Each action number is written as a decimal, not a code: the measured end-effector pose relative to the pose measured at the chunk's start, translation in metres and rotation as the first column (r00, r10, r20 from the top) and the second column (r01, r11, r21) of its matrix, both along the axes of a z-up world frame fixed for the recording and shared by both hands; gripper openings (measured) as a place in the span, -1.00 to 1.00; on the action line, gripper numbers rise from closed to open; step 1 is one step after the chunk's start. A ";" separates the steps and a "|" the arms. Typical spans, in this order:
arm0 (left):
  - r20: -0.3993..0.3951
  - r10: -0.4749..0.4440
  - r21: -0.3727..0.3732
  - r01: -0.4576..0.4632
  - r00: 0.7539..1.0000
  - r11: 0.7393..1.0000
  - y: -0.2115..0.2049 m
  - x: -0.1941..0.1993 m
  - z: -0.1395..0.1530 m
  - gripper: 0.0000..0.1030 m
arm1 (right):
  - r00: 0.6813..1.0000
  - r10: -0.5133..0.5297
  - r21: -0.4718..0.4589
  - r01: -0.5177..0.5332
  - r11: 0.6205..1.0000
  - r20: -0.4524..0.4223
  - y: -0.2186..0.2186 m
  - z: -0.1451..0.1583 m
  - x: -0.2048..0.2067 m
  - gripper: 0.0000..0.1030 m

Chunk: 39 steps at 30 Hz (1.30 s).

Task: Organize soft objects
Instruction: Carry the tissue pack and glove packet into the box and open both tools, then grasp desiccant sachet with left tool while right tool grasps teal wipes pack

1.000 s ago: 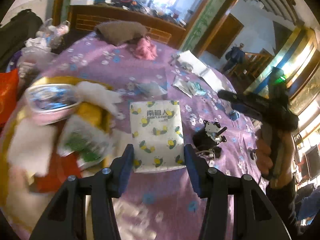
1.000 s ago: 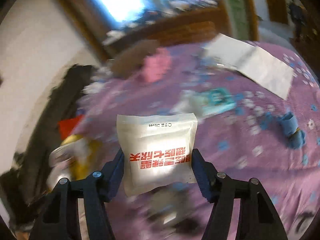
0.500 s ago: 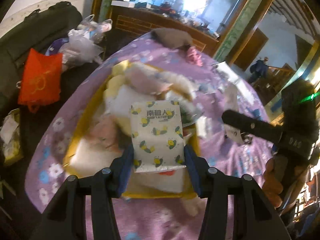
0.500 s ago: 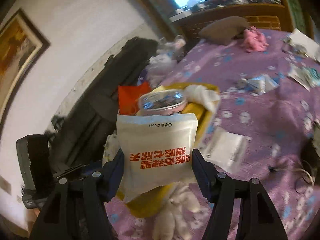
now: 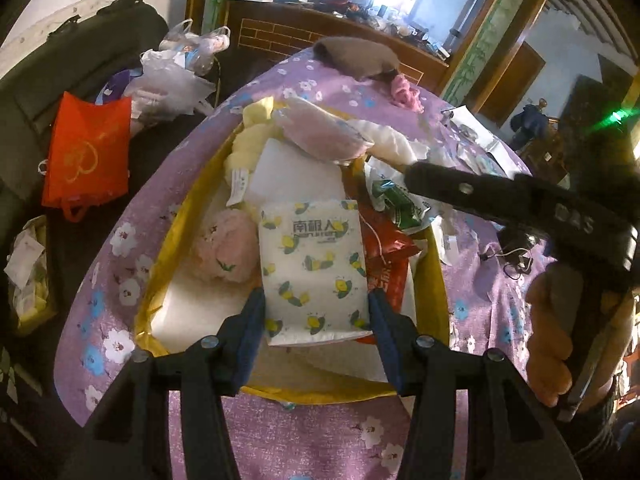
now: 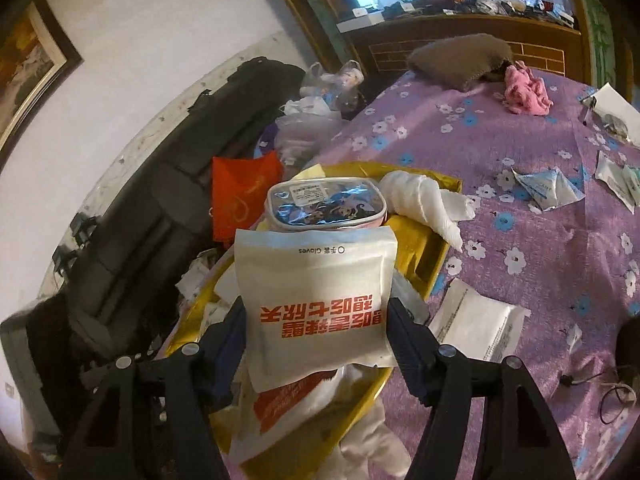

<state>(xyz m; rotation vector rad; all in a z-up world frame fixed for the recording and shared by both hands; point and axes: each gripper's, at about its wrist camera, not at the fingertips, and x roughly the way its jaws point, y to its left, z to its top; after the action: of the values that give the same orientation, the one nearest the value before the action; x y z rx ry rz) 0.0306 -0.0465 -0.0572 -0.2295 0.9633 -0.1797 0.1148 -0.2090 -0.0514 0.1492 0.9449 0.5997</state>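
Both over box [image 5: 434, 280]: left gripper [image 5: 316, 312] clamps tissue pack [image 5: 312, 268], right gripper [image 6: 316, 320] clamps glove bag [image 6: 316, 300]. Lower before releasing, 1 at a time.

The yellow rectangular tray [image 5: 434, 280] sits on the purple flower-print desk [image 5: 304, 440]. The white lemon-print tissue pack [image 5: 312, 268] hangs above the tray between the left gripper [image 5: 316, 312] fingers. Left of it, in the tray, lies the pink plush toy [image 5: 224, 248]; right, the red foil packet [image 5: 386, 268]. The white paper gloves pouch [image 6: 316, 300], in the right gripper [image 6: 316, 328], is above the tray's near end; behind it lies the clear printed zip pouch [image 6: 326, 200].
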 end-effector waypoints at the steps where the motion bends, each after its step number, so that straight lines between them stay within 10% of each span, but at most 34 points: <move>1: 0.003 -0.002 0.006 0.002 1.000 1.000 -0.001 0.000 0.000 0.02 | 1.000 -0.006 -0.008 0.006 1.000 0.000 0.002 -0.001 0.003 0.43; 15: 0.097 -0.007 -0.031 0.010 0.995 0.999 -0.010 -0.020 0.032 0.50 | 0.998 0.024 0.163 -0.032 0.986 0.054 -0.014 0.030 -0.002 0.68; 26: 0.110 -0.160 -0.058 0.167 0.981 0.984 -0.086 0.002 0.054 0.50 | 0.983 -0.147 0.195 0.123 0.973 0.113 -0.148 0.067 -0.033 0.67; 39: -0.036 -0.339 -0.069 0.336 0.940 0.939 -0.197 0.156 0.034 0.49 | 0.922 -0.387 0.302 0.374 0.877 -0.018 -0.317 0.022 0.011 0.67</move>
<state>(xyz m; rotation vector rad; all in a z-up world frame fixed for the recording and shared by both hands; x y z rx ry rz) 0.1864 -0.2435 -0.0232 -0.1232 1.0415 -0.5230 0.1261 -0.5255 -0.0295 0.5821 0.7491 0.3730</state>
